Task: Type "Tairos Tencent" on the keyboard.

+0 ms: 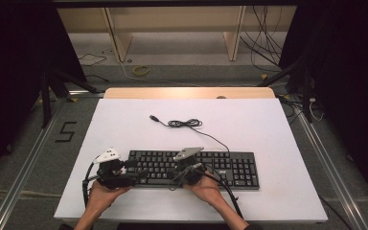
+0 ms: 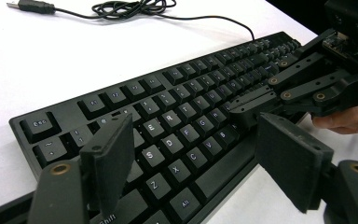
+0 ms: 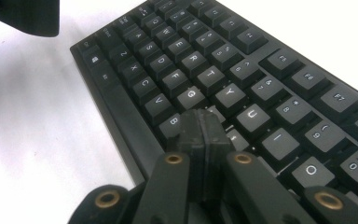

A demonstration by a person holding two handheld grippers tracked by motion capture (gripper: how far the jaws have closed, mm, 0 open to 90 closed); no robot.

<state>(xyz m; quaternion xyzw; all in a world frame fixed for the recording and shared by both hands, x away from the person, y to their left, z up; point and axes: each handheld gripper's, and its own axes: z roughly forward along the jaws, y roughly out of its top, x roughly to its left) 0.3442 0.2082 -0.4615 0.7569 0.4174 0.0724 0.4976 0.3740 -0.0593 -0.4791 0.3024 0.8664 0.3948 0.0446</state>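
The keyboard [image 1: 191,167] lies lengthwise across the tabletop [image 1: 249,124], near the person. The right claw [image 3: 204,128], pressed together with nothing between, points down at the keys around H; the left claw [image 2: 200,163] hangs spread above the left end.

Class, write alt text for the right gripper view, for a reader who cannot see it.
A hand-held gripper, its two black jaws shut together, points its tip down at the middle letter keys of a black keyboard, near H and the neighbouring keys. The keyboard lies slantwise on a white table.
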